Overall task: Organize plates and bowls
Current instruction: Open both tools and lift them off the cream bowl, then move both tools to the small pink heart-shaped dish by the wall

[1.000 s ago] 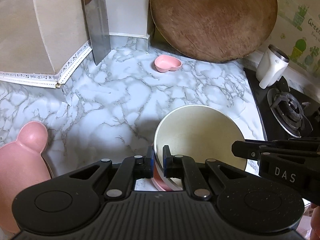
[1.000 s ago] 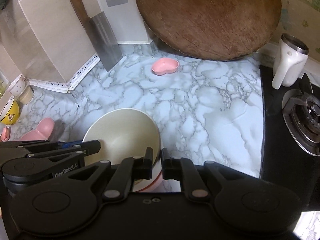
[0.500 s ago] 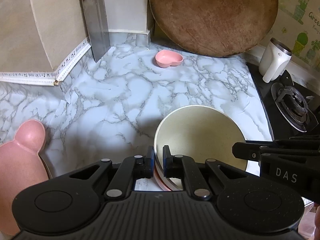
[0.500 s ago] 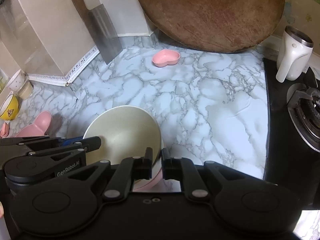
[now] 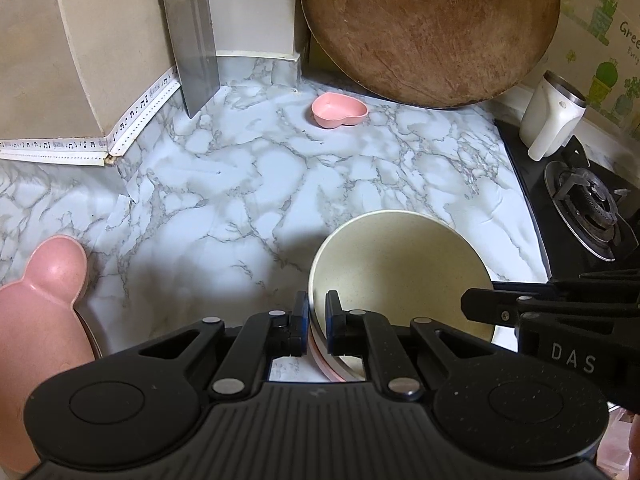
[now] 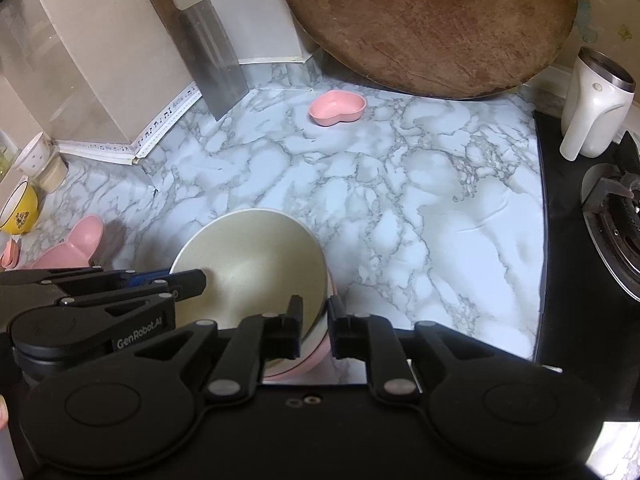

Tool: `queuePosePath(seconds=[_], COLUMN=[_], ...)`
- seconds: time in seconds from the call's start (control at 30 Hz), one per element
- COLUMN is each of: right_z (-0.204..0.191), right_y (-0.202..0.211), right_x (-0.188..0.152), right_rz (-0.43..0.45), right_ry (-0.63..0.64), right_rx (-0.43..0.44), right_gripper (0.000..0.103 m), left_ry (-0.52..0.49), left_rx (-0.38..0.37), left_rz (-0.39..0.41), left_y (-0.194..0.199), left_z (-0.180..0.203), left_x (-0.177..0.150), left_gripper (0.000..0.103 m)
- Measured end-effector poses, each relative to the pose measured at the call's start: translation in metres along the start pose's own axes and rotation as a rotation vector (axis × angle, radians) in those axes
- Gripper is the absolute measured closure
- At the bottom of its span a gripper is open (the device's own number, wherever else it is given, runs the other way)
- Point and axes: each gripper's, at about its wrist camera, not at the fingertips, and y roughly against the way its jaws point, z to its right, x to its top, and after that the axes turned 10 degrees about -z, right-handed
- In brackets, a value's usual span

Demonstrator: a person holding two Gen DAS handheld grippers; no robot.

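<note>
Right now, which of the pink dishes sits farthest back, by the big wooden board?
The small heart-shaped pink dish, alone on the marble just in front of the leaning round wooden board. The bear-eared pink plate lies near the front left instead.

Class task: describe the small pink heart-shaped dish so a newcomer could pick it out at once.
Find the big round wooden board leaning against the back wall. On the marble counter just in front of it sits the heart-shaped dish: small, pink, alone, unlike the stacked cream bowl.

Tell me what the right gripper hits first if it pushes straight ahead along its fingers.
The right gripper already straddles the rim of the cream bowl, jaws just opening; going on, it likely meets the marble counter beyond, though depth is unclear.
</note>
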Motion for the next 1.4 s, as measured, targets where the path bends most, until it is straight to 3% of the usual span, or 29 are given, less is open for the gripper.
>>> queuePosePath(seconds=[0.43,0.83,0.93,1.0,1.07,1.17,1.23,1.3,1.4], right_z=[-0.006,-0.018,-0.019,-0.019,-0.018,-0.017,-0.015,-0.013,-0.009], right_y=[0.018,0.038,0.042,0.044,0.046,0.048,0.05,0.053,0.053], right_x=[0.004,0.013,0.017,0.021,0.023,0.03,0.035,0.041,0.054], right_rz=[0.033,0.087,0.106,0.112,0.121,0.131,0.146,0.164,0.179], right_ry=[0.017,0.059,0.071,0.074,0.078,0.089,0.093,0.108,0.132], right_rx=[0.012,0.024,0.019,0.024,0.024,0.023,0.021,0.03,0.027], right_gripper=[0.078,0.064,0.061,0.057,0.051,0.045,0.031,0.025,0.019], left_ry=[-0.012,-0.025,-0.018,-0.008,-0.003,0.0,0.01,0.013,0.02], left_rx=[-0.034,-0.057,-0.067,-0.069,-0.064,-0.05,-0.053,-0.042,-0.022], left_rz=[0.043,0.151,0.178,0.192,0.214,0.233,0.238,0.252,0.267], left_y=[0.019,0.049,0.054,0.057,0.06,0.064,0.064,0.065,0.062], left_z=[-0.007,-0.015,-0.017,-0.018,-0.019,-0.02,-0.021,-0.022,-0.022], left_x=[0.0,0.01,0.013,0.015,0.017,0.023,0.028,0.035,0.045], left_gripper=[0.096,0.094,0.084,0.07,0.05,0.048,0.048,0.046,0.034])
